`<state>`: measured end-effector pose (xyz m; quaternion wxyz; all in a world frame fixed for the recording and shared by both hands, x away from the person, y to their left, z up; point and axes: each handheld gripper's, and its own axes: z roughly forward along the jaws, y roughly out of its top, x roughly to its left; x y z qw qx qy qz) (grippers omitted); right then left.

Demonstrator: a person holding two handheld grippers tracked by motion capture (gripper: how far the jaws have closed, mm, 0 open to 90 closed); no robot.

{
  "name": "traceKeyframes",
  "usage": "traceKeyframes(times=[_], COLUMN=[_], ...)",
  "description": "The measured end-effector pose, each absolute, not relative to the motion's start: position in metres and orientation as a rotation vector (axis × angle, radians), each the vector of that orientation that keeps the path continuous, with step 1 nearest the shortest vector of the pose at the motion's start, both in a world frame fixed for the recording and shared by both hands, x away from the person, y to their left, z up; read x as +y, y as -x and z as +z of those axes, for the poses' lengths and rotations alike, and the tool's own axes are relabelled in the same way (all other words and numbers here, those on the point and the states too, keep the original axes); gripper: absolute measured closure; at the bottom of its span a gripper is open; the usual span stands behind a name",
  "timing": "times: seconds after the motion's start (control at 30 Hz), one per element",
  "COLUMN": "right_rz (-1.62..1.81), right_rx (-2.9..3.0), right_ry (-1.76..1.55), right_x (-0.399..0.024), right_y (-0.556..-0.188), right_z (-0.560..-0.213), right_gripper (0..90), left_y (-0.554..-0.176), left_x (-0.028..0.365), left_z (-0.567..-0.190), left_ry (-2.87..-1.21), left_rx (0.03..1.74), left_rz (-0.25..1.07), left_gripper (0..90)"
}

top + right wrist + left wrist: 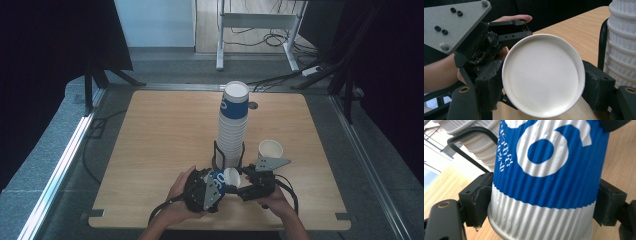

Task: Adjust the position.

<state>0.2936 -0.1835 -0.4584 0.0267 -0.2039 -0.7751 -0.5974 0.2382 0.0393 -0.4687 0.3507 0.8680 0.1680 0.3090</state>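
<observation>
A blue-and-white ribbed paper cup (223,177) lies on its side above the table's front edge, between my two grippers. The left gripper (218,182) is shut across the cup's body (549,182), and both pads (477,202) press into the ribbed wall. The right gripper (241,183) faces the cup's white round base (544,75). Its jaws stand on either side of that base, touching the rim. The left gripper's grey plate (451,22) and a hand show behind the cup.
A tall stack of the same cups (233,125) stands in a black wire holder (216,155) just beyond the grippers, close beside them (621,37). One white cup (270,150) stands open to the right of it. The wooden table (165,135) extends to the left.
</observation>
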Motion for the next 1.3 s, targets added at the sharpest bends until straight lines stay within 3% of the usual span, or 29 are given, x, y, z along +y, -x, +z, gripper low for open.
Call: traceKeyframes(times=[0.63, 1.3], right_rz=[-1.849, -1.126], right_rx=[-2.486, -3.01], right_ry=[0.635, 0.412], right_x=[-0.195, -0.18], right_y=[-0.292, -0.294], right_z=[-0.44, -0.401], right_gripper=[20.0, 19.9], left_y=[-0.242, -0.245], left_x=[0.043, 0.038], left_z=[-0.469, -0.461], left_ry=[-2.288, -2.356], left_rx=[0.392, 0.283], left_rz=[0.837, 0.938], left_gripper=[17.0, 17.0])
